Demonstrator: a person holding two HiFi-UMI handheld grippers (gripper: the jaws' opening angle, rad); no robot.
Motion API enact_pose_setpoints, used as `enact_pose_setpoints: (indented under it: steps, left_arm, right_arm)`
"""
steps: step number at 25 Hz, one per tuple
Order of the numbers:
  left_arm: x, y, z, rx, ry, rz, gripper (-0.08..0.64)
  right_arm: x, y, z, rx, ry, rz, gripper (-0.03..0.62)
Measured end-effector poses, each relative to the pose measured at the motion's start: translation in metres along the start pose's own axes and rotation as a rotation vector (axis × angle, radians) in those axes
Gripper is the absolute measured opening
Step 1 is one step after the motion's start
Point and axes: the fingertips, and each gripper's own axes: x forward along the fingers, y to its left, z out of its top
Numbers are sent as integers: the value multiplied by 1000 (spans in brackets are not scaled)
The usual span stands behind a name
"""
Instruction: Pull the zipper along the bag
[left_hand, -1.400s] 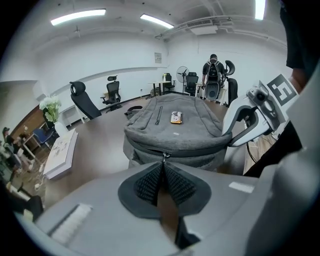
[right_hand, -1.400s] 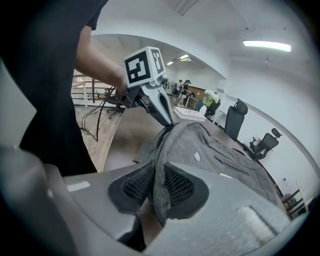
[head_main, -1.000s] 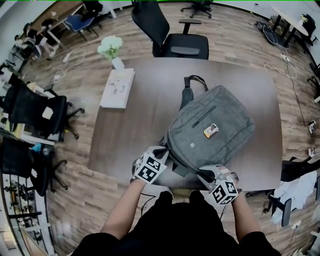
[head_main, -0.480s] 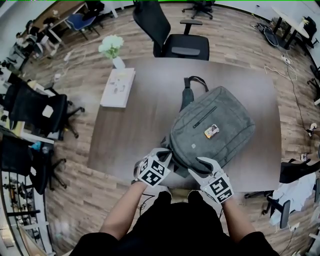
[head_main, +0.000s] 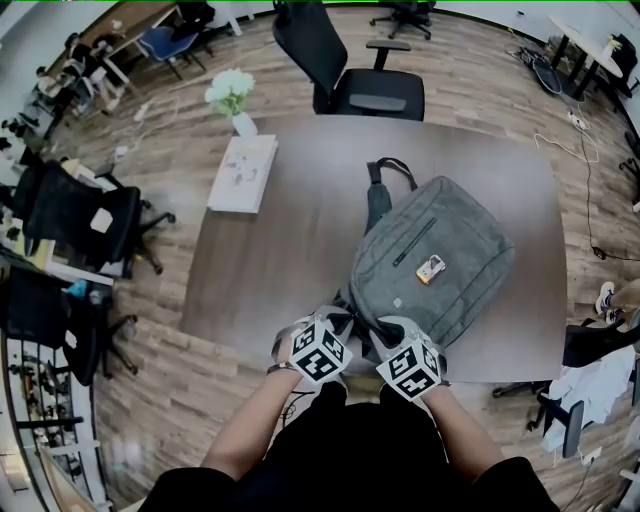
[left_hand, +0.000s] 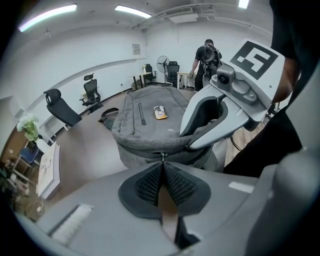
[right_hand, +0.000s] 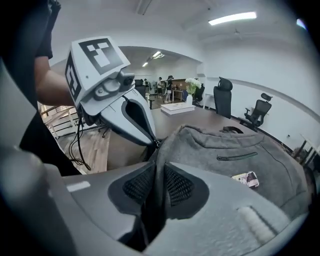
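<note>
A grey backpack (head_main: 430, 250) lies flat on the brown table (head_main: 280, 250), its near corner at the table's front edge. My left gripper (head_main: 335, 318) is at that corner, shut on the small metal zipper pull (left_hand: 161, 156), which sits pinched between the black pads. Close beside it on the right, my right gripper (head_main: 385, 326) is closing on the bag's edge. A fold of grey fabric (right_hand: 159, 155) runs between its pads, and they press on it. In the right gripper view the left gripper's fingertips (right_hand: 154, 142) meet the bag just ahead of my jaws.
A small orange and white tag (head_main: 430, 268) lies on top of the bag. A white book (head_main: 243, 172) and a vase of flowers (head_main: 232, 100) stand at the far left of the table. A black office chair (head_main: 350, 80) is behind the table. More chairs stand to the left.
The right gripper has moved left along the bag's near edge and now sits close beside the left gripper, gripping fabric there. The left gripper has stayed at the bag's corner.
</note>
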Motion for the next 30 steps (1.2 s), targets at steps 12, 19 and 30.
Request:
enact_pose_setpoints:
  steps: [12,19,30]
  left_arm:
    - [-15,-2,4,-112,-75,-62,28]
    - [-28,8,18,-155,-132,-69,29]
    - [12,58,10,55,-39,-10,31]
  right_arm:
    - [-30,12,1,-123,65,-16,35]
    - [-48,10,9,-227,77,-56,32]
    - [-62,26,-20,-265,68,40,32]
